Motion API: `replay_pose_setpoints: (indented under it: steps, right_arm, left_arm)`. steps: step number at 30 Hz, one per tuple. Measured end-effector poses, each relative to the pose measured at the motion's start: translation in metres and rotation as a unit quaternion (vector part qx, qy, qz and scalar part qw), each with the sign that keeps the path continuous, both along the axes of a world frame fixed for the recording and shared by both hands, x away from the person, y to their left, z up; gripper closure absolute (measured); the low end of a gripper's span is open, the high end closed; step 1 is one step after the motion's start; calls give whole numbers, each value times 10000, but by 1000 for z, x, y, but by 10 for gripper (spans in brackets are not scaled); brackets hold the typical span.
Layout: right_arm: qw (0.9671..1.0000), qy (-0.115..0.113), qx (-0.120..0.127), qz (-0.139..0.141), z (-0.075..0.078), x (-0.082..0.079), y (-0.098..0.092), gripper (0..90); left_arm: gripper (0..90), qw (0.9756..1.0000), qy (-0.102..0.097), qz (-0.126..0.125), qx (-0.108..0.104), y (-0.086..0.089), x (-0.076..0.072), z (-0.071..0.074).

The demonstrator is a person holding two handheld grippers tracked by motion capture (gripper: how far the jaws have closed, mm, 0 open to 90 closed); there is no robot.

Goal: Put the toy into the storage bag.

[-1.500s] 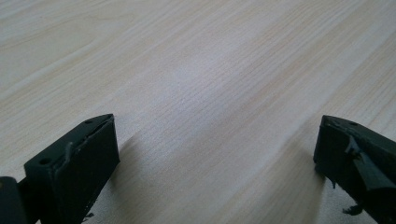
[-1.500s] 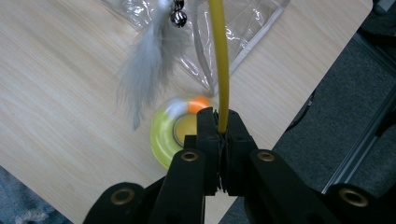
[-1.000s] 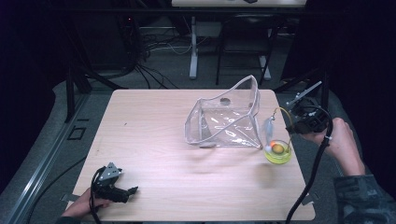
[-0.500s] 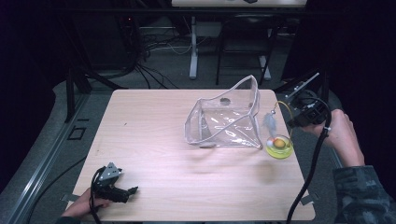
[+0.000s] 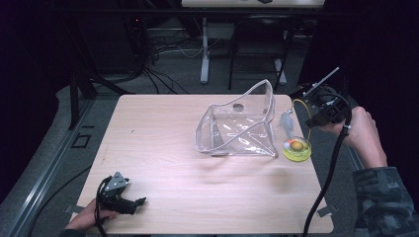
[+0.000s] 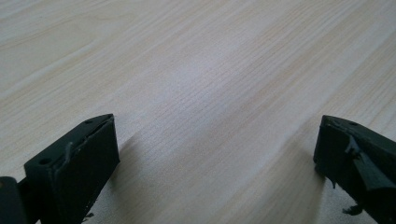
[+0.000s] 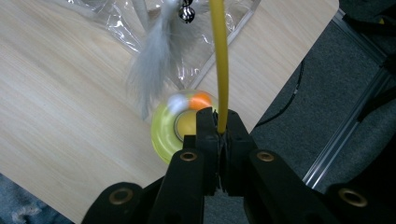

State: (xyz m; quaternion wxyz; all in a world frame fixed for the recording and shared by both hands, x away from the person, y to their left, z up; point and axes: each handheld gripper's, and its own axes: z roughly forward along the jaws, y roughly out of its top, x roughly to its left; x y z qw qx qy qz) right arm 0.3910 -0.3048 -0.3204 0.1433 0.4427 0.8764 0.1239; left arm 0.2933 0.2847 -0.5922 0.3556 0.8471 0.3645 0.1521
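Note:
A toy with a yellow-green disc [image 5: 296, 148] [image 7: 180, 126], a grey feather [image 5: 286, 121] [image 7: 152, 70] and a small bell [image 7: 187, 15] hangs on a thin yellow wire [image 5: 307, 116] [image 7: 219, 56]. My right gripper [image 5: 312, 109] [image 7: 219, 123] is shut on that wire, beyond the table's right edge. The disc is at the right edge; whether it touches the wood I cannot tell. Just left of it stands a clear plastic bag [image 5: 239, 126] [image 7: 116, 18], mouth open. My left gripper [image 5: 141, 201] [image 6: 217, 154] lies open at the front left corner, with bare wood between its jaws.
The wooden table [image 5: 163, 138] [image 6: 210, 70] has bare room left of and in front of the bag. A black cable [image 5: 326, 182] trails from the right gripper across the right front corner. Dark floor, cables and a stand lie behind the table.
The right gripper has risen a little and drawn back to the right, and the disc and feather have shifted with it. The left gripper has kept still.

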Motion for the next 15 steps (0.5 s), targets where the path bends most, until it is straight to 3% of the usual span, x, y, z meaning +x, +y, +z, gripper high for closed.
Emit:
replay_pose_setpoints:
  steps: [15]
  right_arm:
    - [9998,95,-174,-22,13,11,-1,880]
  left_arm:
    - [0,10000,11,-8,7,0,0,0]
